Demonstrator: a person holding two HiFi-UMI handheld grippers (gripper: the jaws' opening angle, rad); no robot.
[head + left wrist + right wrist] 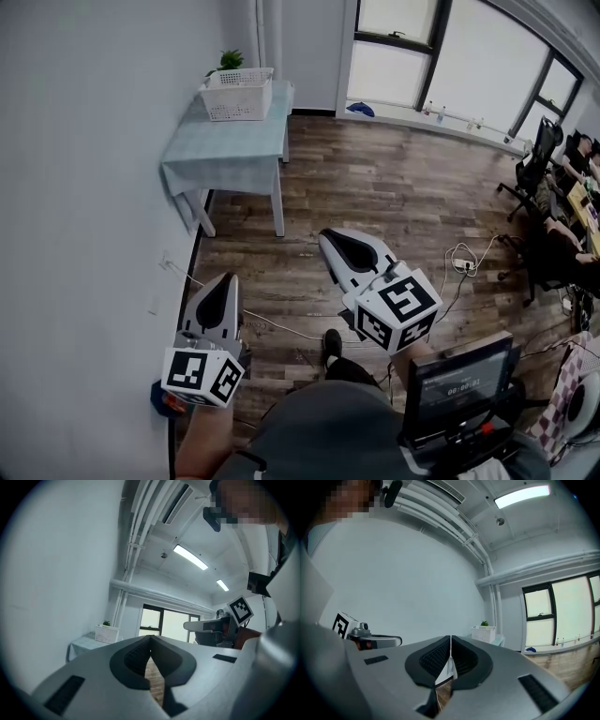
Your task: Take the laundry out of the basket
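A white slatted laundry basket [238, 93] stands on a small table with a pale cloth [225, 145] against the left wall, far ahead of me. Its inside is hidden from here, so no laundry shows. My left gripper [228, 278] is held low at the left, well short of the table, jaws shut on nothing. My right gripper [329, 235] is beside it, a little further forward, shut and empty too. The left gripper view has the basket [107, 633] small and distant beyond its closed tips [150, 637]. The basket [483, 633] also shows in the right gripper view, past the closed tips [450, 638].
A green plant [231, 60] sits behind the basket. A white cable and power strip [463, 265] lie on the wooden floor. Office chairs with seated people [539, 173] line the right side. A screen device [461, 382] hangs at my front right.
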